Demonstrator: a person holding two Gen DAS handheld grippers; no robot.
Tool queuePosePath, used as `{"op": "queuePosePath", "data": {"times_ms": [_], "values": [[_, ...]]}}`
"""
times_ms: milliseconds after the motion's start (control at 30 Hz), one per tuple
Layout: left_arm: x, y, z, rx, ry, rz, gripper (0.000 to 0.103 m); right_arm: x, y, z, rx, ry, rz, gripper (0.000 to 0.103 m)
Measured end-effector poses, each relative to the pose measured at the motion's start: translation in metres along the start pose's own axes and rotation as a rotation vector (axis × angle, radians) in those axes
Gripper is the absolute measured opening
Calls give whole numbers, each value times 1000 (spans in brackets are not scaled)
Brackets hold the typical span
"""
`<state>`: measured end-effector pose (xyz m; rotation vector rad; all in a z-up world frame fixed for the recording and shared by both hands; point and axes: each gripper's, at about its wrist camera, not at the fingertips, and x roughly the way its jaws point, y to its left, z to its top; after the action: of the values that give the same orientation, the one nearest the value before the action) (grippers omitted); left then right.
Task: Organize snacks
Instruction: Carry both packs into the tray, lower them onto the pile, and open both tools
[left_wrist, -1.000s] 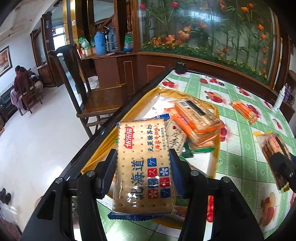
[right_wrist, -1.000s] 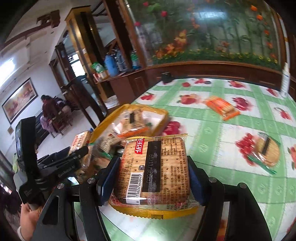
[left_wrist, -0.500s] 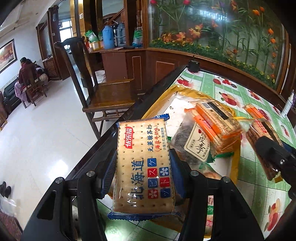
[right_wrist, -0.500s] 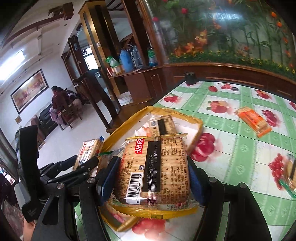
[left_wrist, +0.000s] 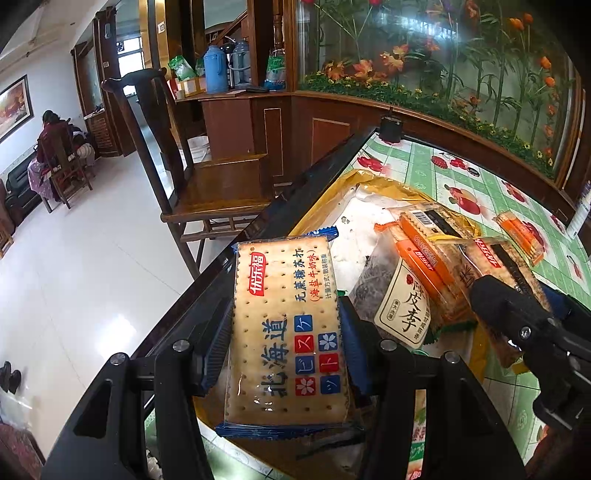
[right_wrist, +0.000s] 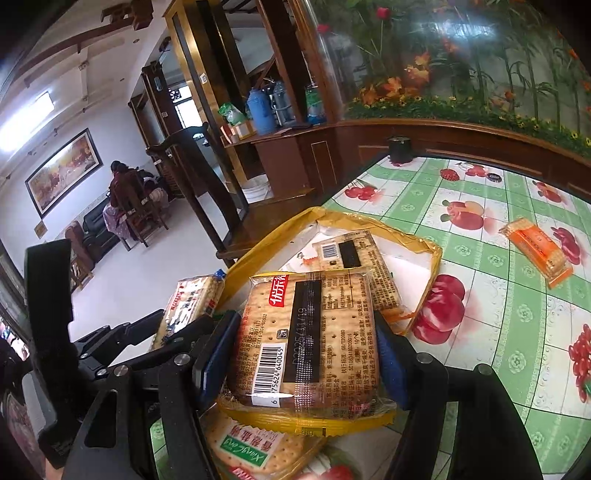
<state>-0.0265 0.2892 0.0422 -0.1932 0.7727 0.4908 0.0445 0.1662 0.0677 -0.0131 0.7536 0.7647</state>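
My left gripper (left_wrist: 284, 343) is shut on a blue-edged cracker pack (left_wrist: 286, 332), held over the near left corner of the yellow tray (left_wrist: 373, 181). My right gripper (right_wrist: 308, 347) is shut on a yellow-edged cracker pack (right_wrist: 308, 332), barcode side up, over the tray's (right_wrist: 369, 221) near edge. The tray holds an orange cracker pack (left_wrist: 432, 254), a white plum-candy pack (left_wrist: 404, 306) and another cracker pack (right_wrist: 354, 258). The right gripper also shows at the right of the left wrist view (left_wrist: 517, 317); the left gripper and its pack show at the left of the right wrist view (right_wrist: 192, 299).
A green-labelled cracker pack (right_wrist: 255, 446) lies under the right gripper. An orange cracker pack (right_wrist: 537, 247) lies on the fruit-print tablecloth (right_wrist: 498, 295) to the right. A wooden chair (left_wrist: 192, 177) stands beside the table's left edge. A black cup (right_wrist: 400, 147) sits at the far corner.
Both grippers have moved forward and toward each other over the tray, each still holding its pack. The right gripper now sits close beside the left.
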Motion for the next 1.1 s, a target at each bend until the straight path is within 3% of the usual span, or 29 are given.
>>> {"op": "queuePosePath", "data": {"times_ms": [433,700,1100], "values": [[1,2,6,-8,-8,5,54,22,-2,3,-4,23,-16,70],[-1,11,9,-31,-19,10,54,15,10,-3,-9,47,38,70],[4,4,5,-13,9,-17,54,40,-10,9,-10,46,-75,69]]}}
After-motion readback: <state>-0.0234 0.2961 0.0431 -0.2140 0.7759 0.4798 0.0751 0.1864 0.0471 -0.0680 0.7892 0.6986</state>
